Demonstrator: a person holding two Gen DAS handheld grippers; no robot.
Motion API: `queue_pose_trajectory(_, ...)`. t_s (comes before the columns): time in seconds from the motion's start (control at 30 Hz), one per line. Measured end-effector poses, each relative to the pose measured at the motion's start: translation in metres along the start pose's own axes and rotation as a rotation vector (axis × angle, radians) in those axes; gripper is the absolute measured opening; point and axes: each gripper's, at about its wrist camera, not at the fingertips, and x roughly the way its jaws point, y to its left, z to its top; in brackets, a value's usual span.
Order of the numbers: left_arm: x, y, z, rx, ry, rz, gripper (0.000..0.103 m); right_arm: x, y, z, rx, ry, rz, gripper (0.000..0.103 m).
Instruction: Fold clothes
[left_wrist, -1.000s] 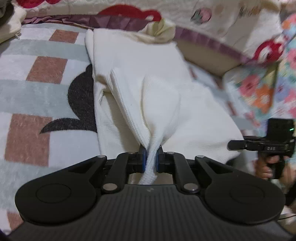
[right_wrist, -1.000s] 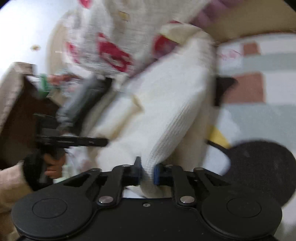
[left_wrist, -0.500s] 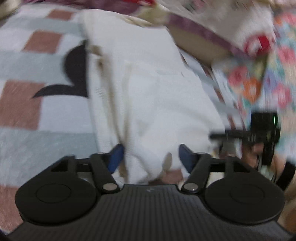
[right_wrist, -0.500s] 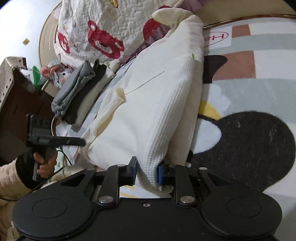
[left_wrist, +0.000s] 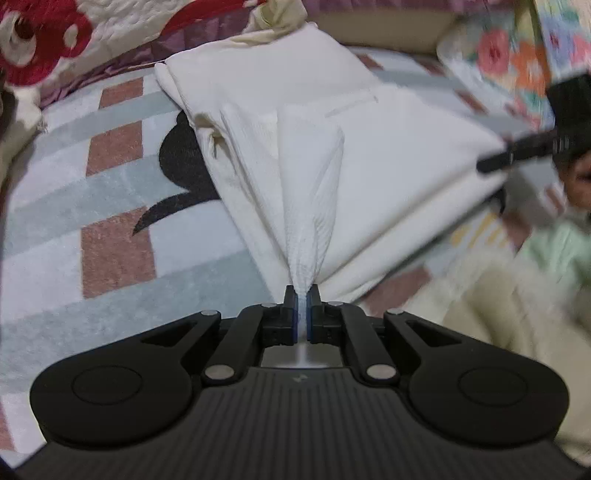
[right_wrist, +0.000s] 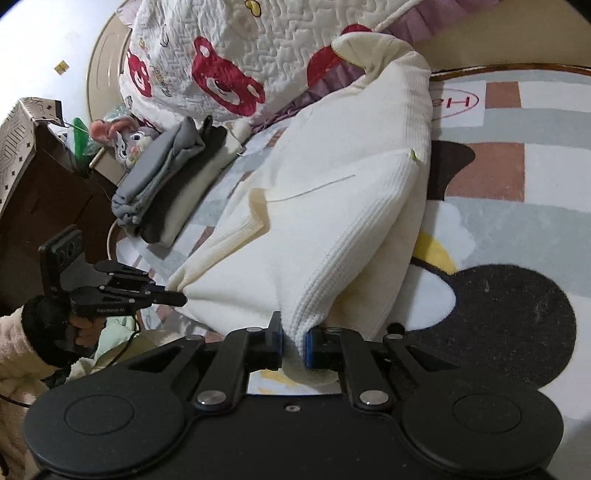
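White garment (left_wrist: 388, 155) in left gripper (left_wrist: 303, 295)

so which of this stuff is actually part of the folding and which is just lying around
Part of the job:
- cream garment, spread on the rug
- left tongs, shut on a bunched edge of it
- right tongs, shut on another edge

Just lying about:
- patterned rug
- bear-print quilt
- grey and dark folded clothes
- plush toy
- cardboard box
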Motion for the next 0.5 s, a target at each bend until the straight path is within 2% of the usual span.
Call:
queue_pose_trajectory(0.1, -0.008, -0.007, -0.003, 0.032, -0.022, 0.018, 0.004, -0.006, -0.001, -0.001, 0.058, -0.036, 0.016, 0.012)
queue_pose_trajectory(0.2, -0.02, -0.013, 0.002, 0.054, -0.093, -0.032, 0.006, -0.016, 0.003, 0.01, 0.12, -0.092, 0.05, 0.013)
queue_pose_trajectory(0.27, -0.022, -0.015, 0.005, 0.05, -0.117, -0.078, 0.022, -0.021, 0.007, 0.021, 0.129, -0.112, 0.067, 0.013)
queue_pose_trajectory(0.3, -0.021, -0.016, 0.007, 0.046, -0.12, -0.1, 0.038, -0.022, 0.009, 0.027, 0.123, -0.116, 0.071, 0.013)
queue_pose_trajectory(0.33, -0.019, -0.018, 0.009, 0.049, -0.121, -0.1, 0.048, -0.022, 0.012, 0.033, 0.11, -0.116, 0.068, 0.013)
queue_pose_trajectory(0.43, -0.005, -0.029, 0.014, 0.092, -0.095, -0.101, 0.055, -0.021, 0.019, 0.05, 0.077, -0.109, 0.061, 0.013)
queue_pose_trajectory(0.5, 0.007, -0.036, 0.016, 0.135, -0.08, -0.078, 0.056, -0.022, 0.022, 0.061, 0.08, -0.109, 0.067, 0.013)
